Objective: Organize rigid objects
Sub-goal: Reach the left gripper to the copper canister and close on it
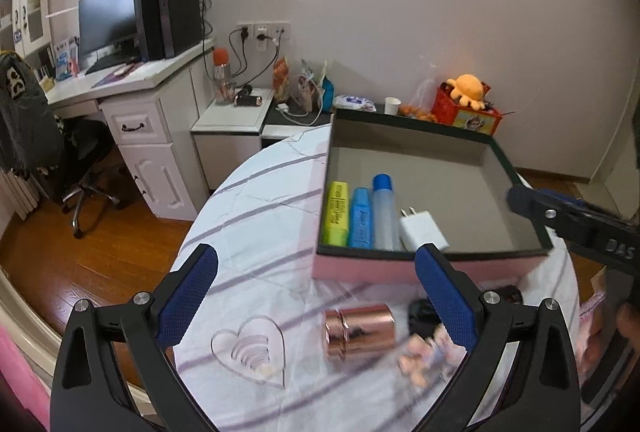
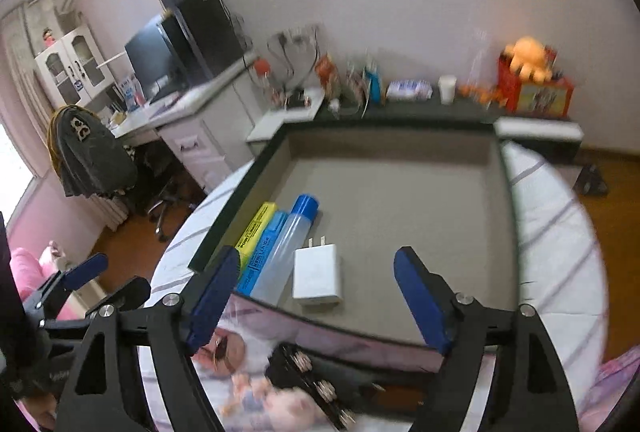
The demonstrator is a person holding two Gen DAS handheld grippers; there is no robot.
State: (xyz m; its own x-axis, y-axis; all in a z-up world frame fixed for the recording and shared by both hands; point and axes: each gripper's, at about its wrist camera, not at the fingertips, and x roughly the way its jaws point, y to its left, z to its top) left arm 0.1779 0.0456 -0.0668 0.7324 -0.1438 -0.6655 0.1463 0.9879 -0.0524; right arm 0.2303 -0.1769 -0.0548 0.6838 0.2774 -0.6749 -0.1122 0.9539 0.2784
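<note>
A pink box (image 1: 432, 268) with a grey inside (image 2: 400, 192) sits on the round table. In it lie a yellow highlighter (image 1: 337, 214), a blue highlighter (image 1: 361, 218), a clear tube with a blue cap (image 1: 385, 212) and a white charger plug (image 1: 422, 230). In front of the box lie a copper cylinder (image 1: 360, 328), a black object (image 1: 422, 316), a small pink figure (image 1: 424, 356) and a clear heart-shaped piece (image 1: 252, 350). My left gripper (image 1: 316, 292) is open and empty above these. My right gripper (image 2: 316, 296) is open and empty over the box's near edge.
The table has a white striped cloth (image 1: 256, 216). Behind it stand a white desk with a monitor (image 1: 108, 16), an office chair (image 1: 48, 136) and a low shelf with a red box and an orange plush (image 1: 468, 92). Wood floor lies to the left.
</note>
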